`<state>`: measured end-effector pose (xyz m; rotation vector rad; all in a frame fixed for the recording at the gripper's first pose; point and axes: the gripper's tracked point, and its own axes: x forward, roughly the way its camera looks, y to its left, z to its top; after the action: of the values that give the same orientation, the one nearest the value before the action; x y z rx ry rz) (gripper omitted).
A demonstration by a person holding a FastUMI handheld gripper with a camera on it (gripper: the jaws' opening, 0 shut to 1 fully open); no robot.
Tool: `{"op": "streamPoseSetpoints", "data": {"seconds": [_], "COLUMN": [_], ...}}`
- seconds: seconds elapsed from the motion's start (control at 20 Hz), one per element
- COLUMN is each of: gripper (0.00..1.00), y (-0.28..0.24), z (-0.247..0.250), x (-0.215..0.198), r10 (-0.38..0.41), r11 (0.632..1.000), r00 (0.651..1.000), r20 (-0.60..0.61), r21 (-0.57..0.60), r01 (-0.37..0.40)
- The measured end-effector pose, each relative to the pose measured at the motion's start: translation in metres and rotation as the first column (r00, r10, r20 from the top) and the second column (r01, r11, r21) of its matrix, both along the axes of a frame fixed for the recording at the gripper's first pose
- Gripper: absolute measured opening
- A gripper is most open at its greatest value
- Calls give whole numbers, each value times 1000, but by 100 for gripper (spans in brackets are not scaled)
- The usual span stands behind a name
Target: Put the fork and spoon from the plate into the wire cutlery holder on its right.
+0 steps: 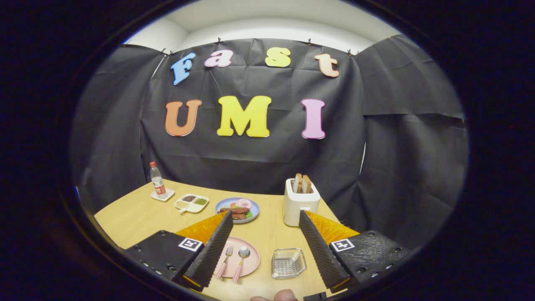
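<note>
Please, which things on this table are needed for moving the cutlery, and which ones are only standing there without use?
Needed: fork and spoon, both lying on the pink plate; wire cutlery holder beside the plate; the gripper, open, high above them.

Not needed: toaster with bread, blue plate of food, divided dish, water bottle.

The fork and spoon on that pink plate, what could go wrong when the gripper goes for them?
The fork and spoon lie close together on the pink plate, so the open gripper might catch both or nudge one off. Both lie flat, so the fingers may slip off them. The wire cutlery holder looks small and light; a poor drop could tip it.
</note>
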<state>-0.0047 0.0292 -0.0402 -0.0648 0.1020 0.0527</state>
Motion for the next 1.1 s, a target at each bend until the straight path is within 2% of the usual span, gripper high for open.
{"op": "streamPoseSetpoints", "data": {"seconds": [0.35,0.7,0.8,0.95,1.1], "gripper": [96,96,93,80,66], "y": [17,43,47,55,52], "z": [-75,-163,-183,-209,-225], "x": [2,8,14,24,35], "r10": [37,56,46,44,13], "r11": [998,995,996,998,999], "r00": [979,886,855,808,779], "r20": [-200,-460,-516,-588,-626], "r21": [-36,-51,-46,-15,-25], "r01": [-45,-89,-81,-65,-36]}}
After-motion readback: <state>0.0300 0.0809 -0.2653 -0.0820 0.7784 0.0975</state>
